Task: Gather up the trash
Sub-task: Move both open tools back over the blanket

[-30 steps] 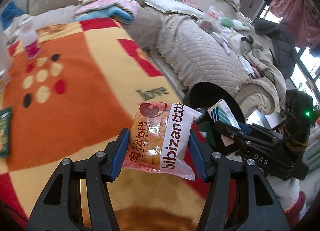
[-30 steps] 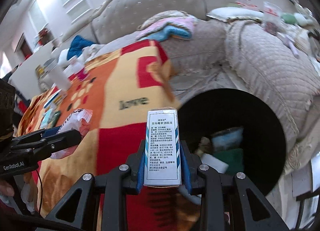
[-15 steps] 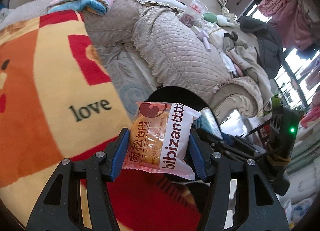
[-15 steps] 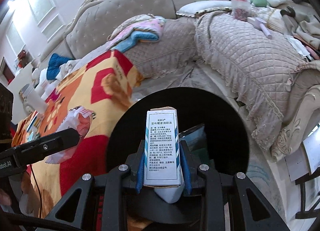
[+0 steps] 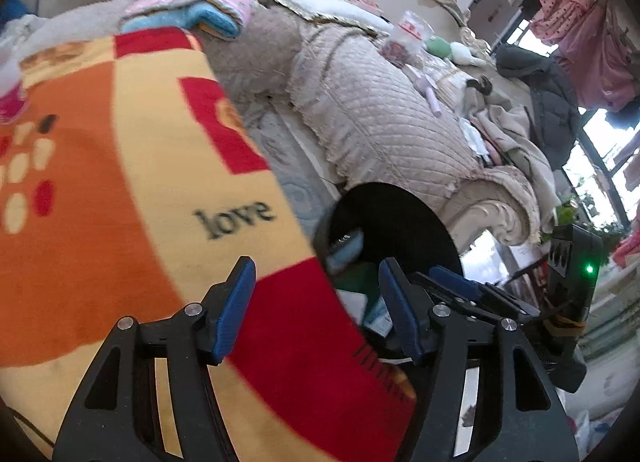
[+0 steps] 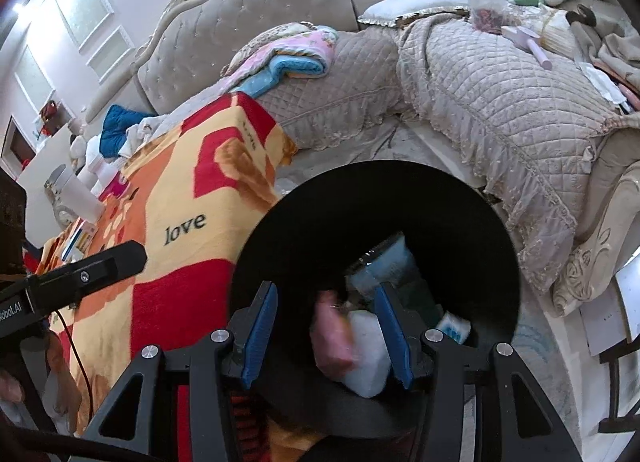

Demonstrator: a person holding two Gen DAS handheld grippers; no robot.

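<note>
A black round trash bin [image 6: 376, 221] stands on the floor beside the blanket-covered table; it also shows in the left wrist view [image 5: 394, 217]. My right gripper [image 6: 326, 334] is open and empty right above the bin's mouth. Inside the bin lie a blurred pink snack packet [image 6: 332, 338], a white box [image 6: 368, 350] and other packaging. My left gripper [image 5: 316, 310] is open and empty over the table's red edge, just left of the bin. Its arm [image 6: 76, 278] shows in the right wrist view.
An orange, yellow and red blanket with "love" [image 5: 236, 217] covers the table. A quilted beige sofa [image 6: 500, 101] with clutter runs behind the bin. A white cup [image 6: 74, 193] and small items sit at the table's far end.
Both grippers have opened and let go: the snack packet left the left gripper and the white box left the right one. Both now lie in the bin.
</note>
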